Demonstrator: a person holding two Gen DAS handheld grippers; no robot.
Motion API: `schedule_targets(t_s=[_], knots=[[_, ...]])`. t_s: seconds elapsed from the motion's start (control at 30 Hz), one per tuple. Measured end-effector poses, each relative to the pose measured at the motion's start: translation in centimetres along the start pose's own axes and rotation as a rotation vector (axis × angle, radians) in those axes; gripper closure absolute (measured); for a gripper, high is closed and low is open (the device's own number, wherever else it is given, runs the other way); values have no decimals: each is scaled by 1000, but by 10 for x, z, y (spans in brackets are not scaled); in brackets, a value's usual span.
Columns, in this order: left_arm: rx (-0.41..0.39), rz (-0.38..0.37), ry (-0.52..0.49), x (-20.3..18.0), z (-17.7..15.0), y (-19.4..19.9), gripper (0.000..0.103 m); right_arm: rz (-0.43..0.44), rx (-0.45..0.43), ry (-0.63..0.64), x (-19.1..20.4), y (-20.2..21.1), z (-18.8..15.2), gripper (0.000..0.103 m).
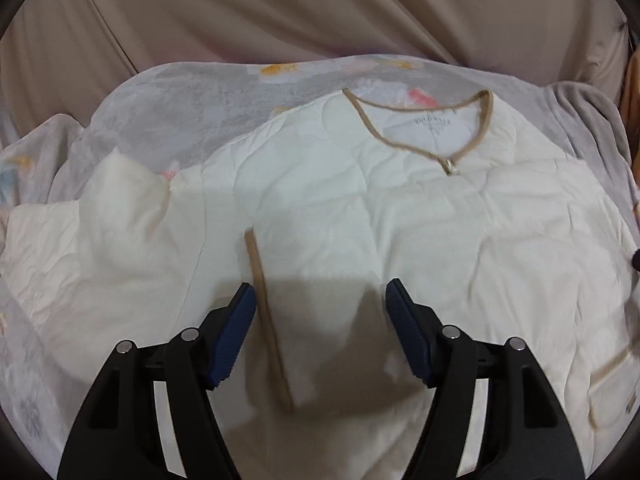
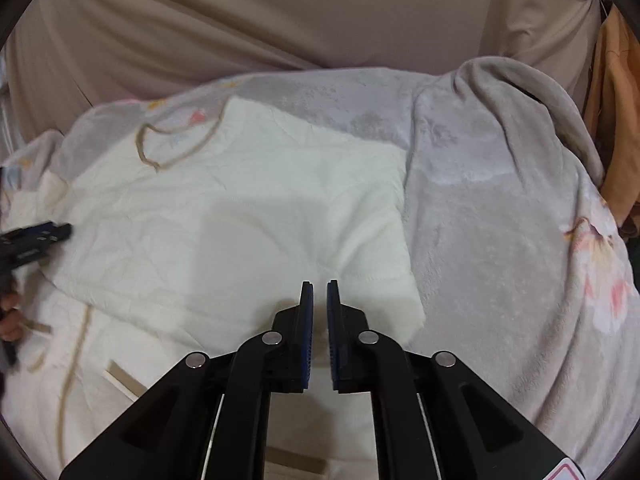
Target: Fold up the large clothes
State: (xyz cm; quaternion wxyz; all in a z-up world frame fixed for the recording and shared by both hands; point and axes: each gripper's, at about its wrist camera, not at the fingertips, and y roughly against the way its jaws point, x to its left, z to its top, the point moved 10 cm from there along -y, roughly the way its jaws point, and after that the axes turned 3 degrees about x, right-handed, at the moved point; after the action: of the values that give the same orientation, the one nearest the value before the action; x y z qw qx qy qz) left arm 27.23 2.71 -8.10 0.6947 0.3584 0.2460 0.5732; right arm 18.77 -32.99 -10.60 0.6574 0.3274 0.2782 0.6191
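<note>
A: What is laid out, and where?

B: A cream quilted jacket (image 1: 360,216) with tan trim is spread flat across the middle of the left wrist view, on a grey flowered blanket (image 1: 192,100). Its neckline (image 1: 424,120) is seen at upper centre. One sleeve is folded in over the body, and its tan cuff edge (image 1: 266,320) runs down the lower middle of the frame. Beige draped cloth (image 1: 280,12) fills the top.

A: How are the left tongs (image 1: 320,292) held?

B: They are held wide apart above the folded sleeve, with nothing pinched between the blue pads.

A: And the right tongs (image 2: 319,288)?

B: In the right wrist view they are drawn almost together at lower centre, over the jacket's folded side. Only a thin gap is left, and no cloth is seen caught in it. The left tongs and a hand (image 2: 10,316) are seen at the left edge.
</note>
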Motion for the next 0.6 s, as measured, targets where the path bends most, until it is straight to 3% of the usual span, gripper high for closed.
schedule_targets(t_s=[0.07,0.1,0.2,0.27,0.3,0.33,0.37,0.43,0.6], knots=[[47,2,-20,-4,-18,-10,36,26,65,-36,-7,-26,-17,98],[37,15,-23,-4,-21,-10,36,38,55,-46,-8,-28,-18,98],[48,3,13,1,-23,4,36,-8,41,-42,-6,-14,-14,96],[32,-43,70,14,-28,23,37,19,17,-63,2,3,-17,86],[20,-60,106,25,-30,33,36,41,5,-57,10,11,-19,86],[6,-71,149,39,-33,43,28,58,-7,-44,19,20,-22,86],[-18,-80,211,62,-35,55,21,63,-26,-20,30,30,-26,84],[-61,-39,310,110,-37,71,18,78,-45,25,50,41,-33,79],[-94,177,593,269,-51,84,16,139,-48,158,95,43,-53,75]])
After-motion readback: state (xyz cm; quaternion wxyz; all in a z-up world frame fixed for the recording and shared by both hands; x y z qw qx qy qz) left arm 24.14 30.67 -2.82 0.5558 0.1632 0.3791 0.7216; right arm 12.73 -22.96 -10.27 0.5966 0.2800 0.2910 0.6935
